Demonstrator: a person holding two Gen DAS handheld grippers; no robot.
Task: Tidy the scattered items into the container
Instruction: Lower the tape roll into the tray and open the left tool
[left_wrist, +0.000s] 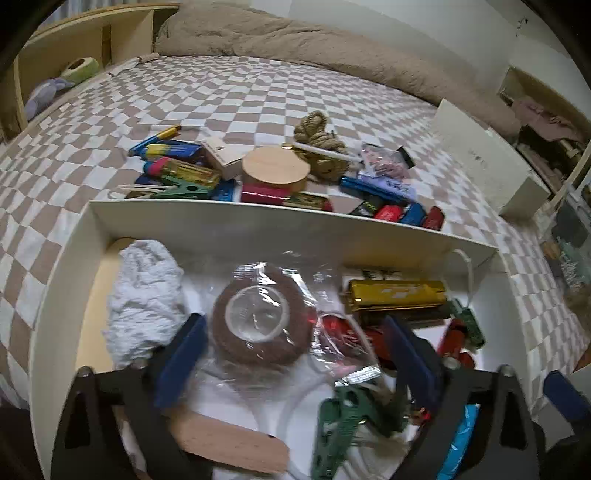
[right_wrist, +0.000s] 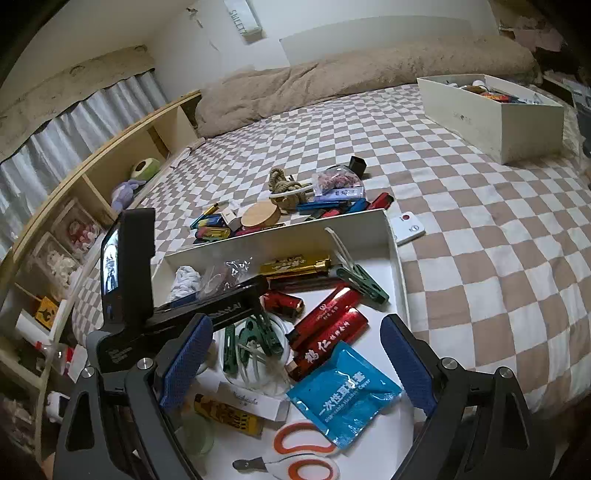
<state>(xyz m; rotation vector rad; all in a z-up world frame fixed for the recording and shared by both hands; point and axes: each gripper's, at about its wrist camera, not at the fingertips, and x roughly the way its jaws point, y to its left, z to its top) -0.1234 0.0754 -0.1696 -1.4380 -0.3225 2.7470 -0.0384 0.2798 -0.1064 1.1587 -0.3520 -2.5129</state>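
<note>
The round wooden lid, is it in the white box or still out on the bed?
Still out. The wooden lid lies on the checked bedspread beyond the box's far wall.

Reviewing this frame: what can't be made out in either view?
- Left wrist: green clip smeared by motion blur.
- Left wrist: far white box contents hidden by its wall.
- Right wrist: tape roll mostly hidden behind the left gripper.
- Right wrist: scissors blades cut by the bottom edge.

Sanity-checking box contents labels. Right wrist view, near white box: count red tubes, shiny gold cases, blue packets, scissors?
red tubes: 3
shiny gold case: 1
blue packet: 1
scissors: 1
Total: 6
</note>
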